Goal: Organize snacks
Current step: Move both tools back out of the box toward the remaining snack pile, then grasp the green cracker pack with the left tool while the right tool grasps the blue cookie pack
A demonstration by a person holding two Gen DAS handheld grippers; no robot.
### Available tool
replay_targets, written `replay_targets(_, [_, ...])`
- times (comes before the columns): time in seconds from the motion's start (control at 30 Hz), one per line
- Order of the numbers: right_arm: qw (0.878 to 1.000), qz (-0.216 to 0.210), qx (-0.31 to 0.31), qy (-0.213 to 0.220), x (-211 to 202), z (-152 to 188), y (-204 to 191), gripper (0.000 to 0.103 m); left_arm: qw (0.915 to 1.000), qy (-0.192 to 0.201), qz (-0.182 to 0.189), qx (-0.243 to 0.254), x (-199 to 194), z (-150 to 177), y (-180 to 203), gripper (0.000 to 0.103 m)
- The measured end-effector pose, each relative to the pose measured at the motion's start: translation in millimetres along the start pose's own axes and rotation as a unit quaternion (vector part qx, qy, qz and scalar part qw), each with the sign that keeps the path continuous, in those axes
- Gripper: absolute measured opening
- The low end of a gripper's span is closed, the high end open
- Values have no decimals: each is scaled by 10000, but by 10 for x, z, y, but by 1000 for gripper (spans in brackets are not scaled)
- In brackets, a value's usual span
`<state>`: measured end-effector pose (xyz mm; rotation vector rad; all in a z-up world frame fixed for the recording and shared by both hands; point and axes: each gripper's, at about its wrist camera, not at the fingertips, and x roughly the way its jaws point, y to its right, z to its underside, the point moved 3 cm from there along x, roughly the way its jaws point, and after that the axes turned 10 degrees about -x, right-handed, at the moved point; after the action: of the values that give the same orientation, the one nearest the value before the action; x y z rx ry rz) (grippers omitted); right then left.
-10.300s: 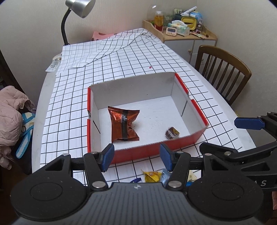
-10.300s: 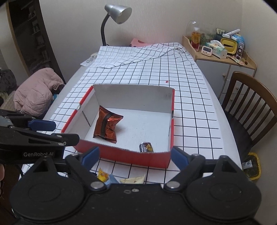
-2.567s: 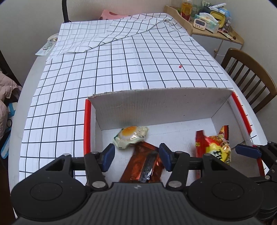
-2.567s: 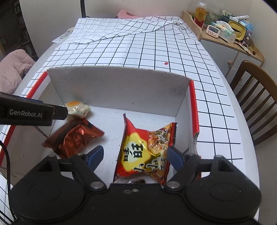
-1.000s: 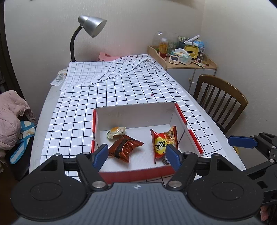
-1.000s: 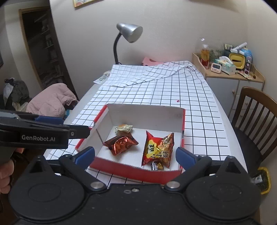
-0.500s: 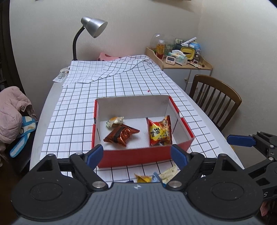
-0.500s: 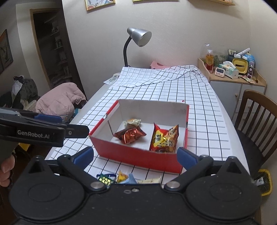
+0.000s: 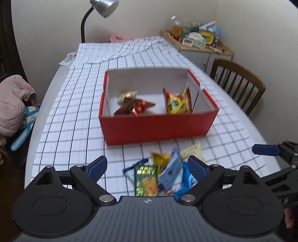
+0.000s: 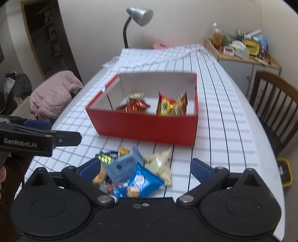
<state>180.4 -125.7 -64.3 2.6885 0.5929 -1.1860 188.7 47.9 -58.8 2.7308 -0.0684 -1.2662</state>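
Observation:
A red box (image 9: pixel 158 126) (image 10: pixel 145 128) with white inside stands mid-table. It holds a brown foil packet (image 9: pixel 136 108) (image 10: pixel 134 106), a small pale egg-print packet (image 9: pixel 126 95) and a red-yellow snack bag (image 9: pixel 177 102) (image 10: pixel 171 106). A heap of loose snacks lies in front of it: a green packet (image 9: pixel 145 180), a grey-blue packet (image 10: pixel 124 165), a blue bag (image 10: pixel 138 181) and a pale packet (image 10: pixel 160 163). My left gripper (image 9: pixel 147 165) is open and empty above the heap. My right gripper (image 10: pixel 145 165) is open and empty above it too.
A checked cloth covers the table (image 9: pixel 74 111). A desk lamp (image 9: pixel 100 9) stands at the far end. A wooden chair (image 9: pixel 238 82) is at the right, a cluttered side cabinet (image 9: pixel 197 42) behind it. A pink jacket (image 9: pixel 13 100) lies at the left.
Both grippers have drawn back from the box and lowered toward the near table edge. The heap of loose snacks now shows between the fingers of each.

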Motion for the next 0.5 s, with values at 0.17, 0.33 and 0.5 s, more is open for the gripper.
replay_targets(0.17, [9996,68,192,-210,154,182,-24,102,9998,-178,-133,-7,207,200,-116,94])
replay_targets(0.33, [9976,137,534,-414,324,265,-6,101,9992,-317,-227,19,417,369,-190,94])
replay_targets(0.5, [9944,193,792,-671,497,341,-31,97,9985,-507,-189,-50,611,464,-254,94])
